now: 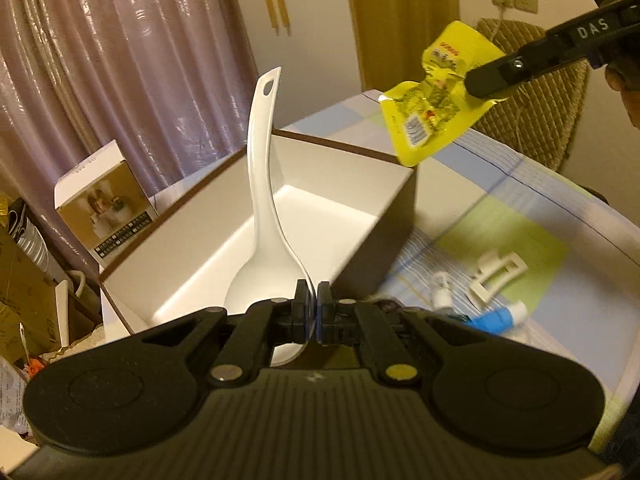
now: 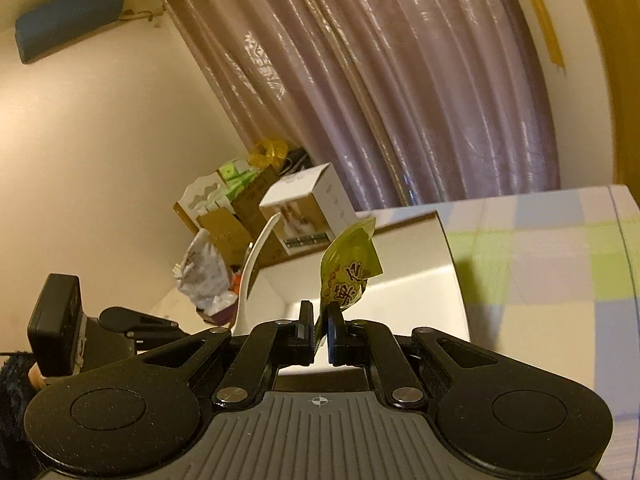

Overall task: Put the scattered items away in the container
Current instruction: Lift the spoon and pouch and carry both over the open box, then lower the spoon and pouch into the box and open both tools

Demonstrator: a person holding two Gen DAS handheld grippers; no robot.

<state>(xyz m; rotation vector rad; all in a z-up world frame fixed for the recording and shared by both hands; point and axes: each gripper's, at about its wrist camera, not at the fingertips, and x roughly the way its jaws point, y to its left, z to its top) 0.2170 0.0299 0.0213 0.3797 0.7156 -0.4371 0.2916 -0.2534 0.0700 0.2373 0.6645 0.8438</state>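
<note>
The left gripper (image 1: 314, 300) pinched the bowl of a white plastic rice spoon (image 1: 262, 200), handle up, over the open white cardboard box with brown edging (image 1: 348, 148). The right gripper (image 2: 319, 322) was clamped on a crumpled yellow foil snack packet (image 1: 434, 96), held above the box's far corner. The box appeared empty, though its floor was partly hidden. On the checked desk (image 1: 532, 196), a white plastic clip (image 1: 496, 274), a blue-and-white tube (image 1: 500, 316) and a small white item remained to collect.

Both grippers raised, jaws clamped.
Left gripper (image 1: 314, 304) and right gripper (image 2: 320, 328) each pinch something between closed pads, angled downward.
</note>
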